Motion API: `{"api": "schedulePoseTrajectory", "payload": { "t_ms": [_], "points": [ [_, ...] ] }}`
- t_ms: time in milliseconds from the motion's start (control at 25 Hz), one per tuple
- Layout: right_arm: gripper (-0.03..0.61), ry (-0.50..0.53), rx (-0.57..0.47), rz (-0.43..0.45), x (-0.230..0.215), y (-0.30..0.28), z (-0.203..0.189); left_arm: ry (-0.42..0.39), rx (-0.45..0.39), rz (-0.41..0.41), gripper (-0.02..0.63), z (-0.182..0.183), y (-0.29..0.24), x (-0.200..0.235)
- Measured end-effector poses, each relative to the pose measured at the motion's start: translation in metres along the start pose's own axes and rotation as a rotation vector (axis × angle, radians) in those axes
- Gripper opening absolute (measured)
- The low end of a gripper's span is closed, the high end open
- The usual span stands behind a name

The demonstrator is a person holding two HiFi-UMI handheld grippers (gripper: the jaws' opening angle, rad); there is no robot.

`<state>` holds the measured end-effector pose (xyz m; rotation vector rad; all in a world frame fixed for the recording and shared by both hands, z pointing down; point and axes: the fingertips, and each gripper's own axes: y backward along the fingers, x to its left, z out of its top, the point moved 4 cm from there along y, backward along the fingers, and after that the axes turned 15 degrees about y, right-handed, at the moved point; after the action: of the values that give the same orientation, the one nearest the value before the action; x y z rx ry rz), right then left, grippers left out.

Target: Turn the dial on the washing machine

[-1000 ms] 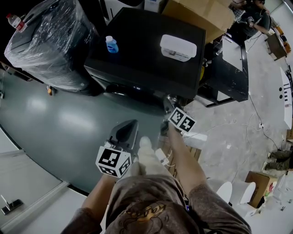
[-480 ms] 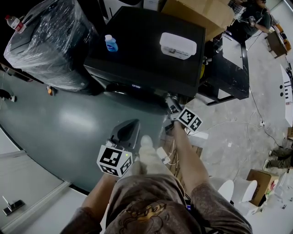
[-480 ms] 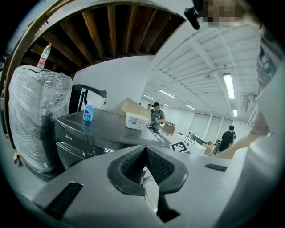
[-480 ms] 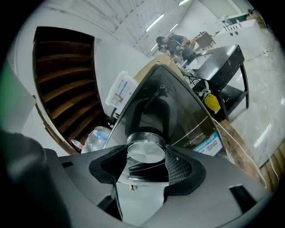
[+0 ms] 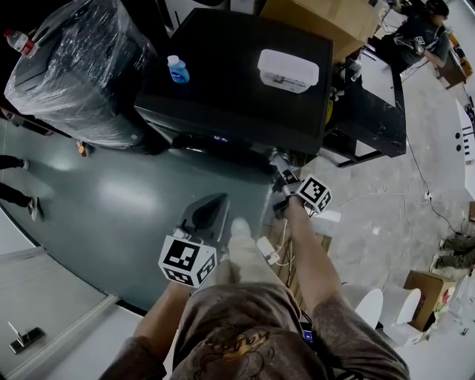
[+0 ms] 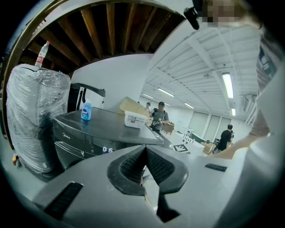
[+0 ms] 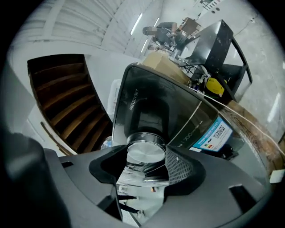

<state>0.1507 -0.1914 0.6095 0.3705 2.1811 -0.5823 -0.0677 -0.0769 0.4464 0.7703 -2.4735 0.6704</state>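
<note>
The black washing machine [image 5: 245,89] stands ahead of me, its front panel facing me. My right gripper [image 5: 285,177] is pressed against the right end of that panel. In the right gripper view the round silver dial [image 7: 143,150] sits between the two jaws, and my right gripper [image 7: 144,161] is shut on it. My left gripper [image 5: 205,215] hangs lower and left, away from the machine, with its jaws together and nothing between them. From the left gripper [image 6: 145,155] I see the washing machine [image 6: 95,133] with a lit display.
A blue bottle [image 5: 177,70] and a white lidded box [image 5: 288,71] rest on the machine's top. A plastic-wrapped appliance [image 5: 82,67] stands to the left, a black table [image 5: 375,104] and cardboard box [image 5: 326,18] to the right. Someone's feet [image 5: 16,194] show at far left.
The right gripper's marker cube has swung to the right while its jaws stay at the panel. The left gripper has hardly moved.
</note>
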Motion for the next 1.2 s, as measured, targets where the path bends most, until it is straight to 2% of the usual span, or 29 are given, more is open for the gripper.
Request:
{"api": "schedulePoseTrajectory", "payload": {
  "t_ms": [880,960,1040,1200],
  "points": [
    [0.267,-0.475,-0.205,0.285,-0.021,-0.003,-0.016,-0.009,0.032,0.005,-0.005,-0.006,-0.004,0.002],
    [0.267,-0.451,-0.209,0.268,-0.022,-0.002,-0.015,-0.009,0.033,0.003,-0.005,-0.006,-0.005,0.001],
    [0.270,-0.360,-0.181,0.220,-0.022,0.000,-0.013,-0.011,0.030,0.003,-0.005,-0.005,-0.006,0.002],
    [0.270,-0.040,-0.041,0.100,-0.007,0.005,-0.011,-0.009,0.026,0.002,-0.005,-0.002,-0.008,0.002]
  ]
}}
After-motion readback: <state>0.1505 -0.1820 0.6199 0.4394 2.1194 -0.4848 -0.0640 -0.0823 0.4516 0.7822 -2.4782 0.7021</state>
